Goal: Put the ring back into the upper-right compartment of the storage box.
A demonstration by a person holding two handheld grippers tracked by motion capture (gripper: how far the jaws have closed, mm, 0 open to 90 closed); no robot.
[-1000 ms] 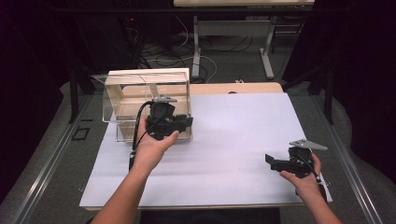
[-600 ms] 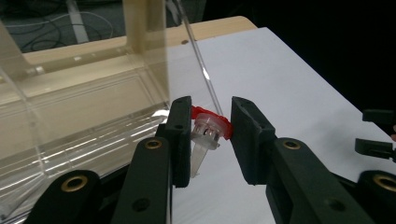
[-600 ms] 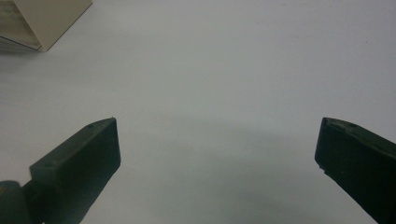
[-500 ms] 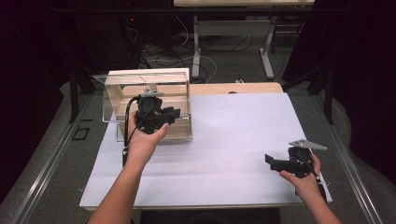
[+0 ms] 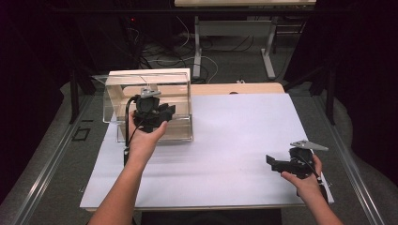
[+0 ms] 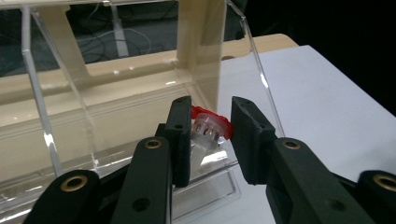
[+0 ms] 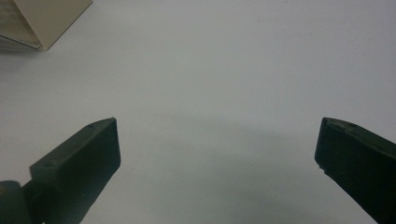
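A: Reaching my left gripper [image 6: 210, 140] into the clear box [image 5: 150, 82], jaws narrowly bracketing a red-capped vial [image 6: 210, 128]; grip unconfirmed, presumably to extract it.

B: And yours at right?

A: My right gripper [image 7: 217, 154] gapes wide, parked over the white table [image 5: 244, 136], likely awaiting handover.

We note the left gripper [image 5: 155, 112] held up against the clear box [image 5: 180, 79] at the white table's [image 5: 234, 136] far-left; right gripper [image 5: 287, 164] low, near-right edge.

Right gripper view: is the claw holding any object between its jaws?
No. The right claw stands wide open, with bare white table between its jaws.
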